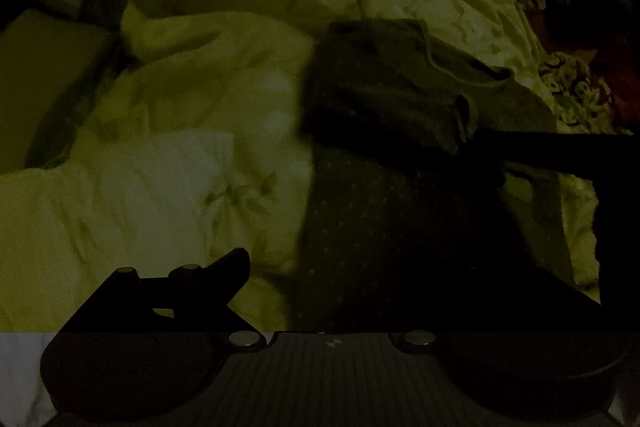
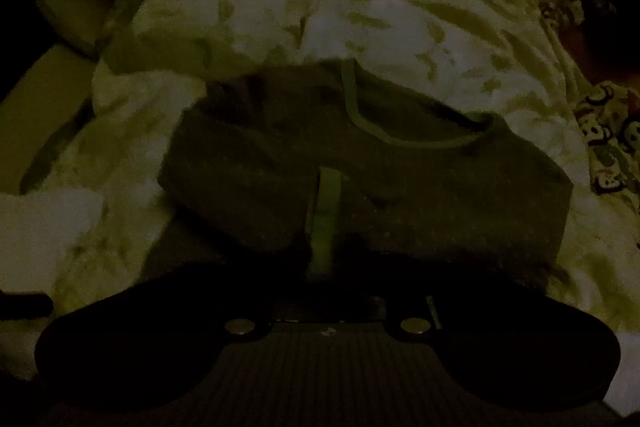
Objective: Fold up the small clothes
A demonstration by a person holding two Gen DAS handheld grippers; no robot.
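Dark dotted garment [image 2: 360,163], light trim at its neckline, lies partly folded on a rumpled pale comforter [image 2: 400,19]. Right tool [image 2: 324,267] is at its near edge, left tool [image 1: 320,291] beside it; neither tool's opening can be made out in the gloom.

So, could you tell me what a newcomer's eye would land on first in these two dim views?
First, the dark garment with pale trim at its neckline, lying mid-frame in the right wrist view on a rumpled pale quilt that fills most of both pictures. In the left wrist view the same garment sits right of centre, with a dotted dark part nearer the camera. A patterned cloth peeks in at the right edge.
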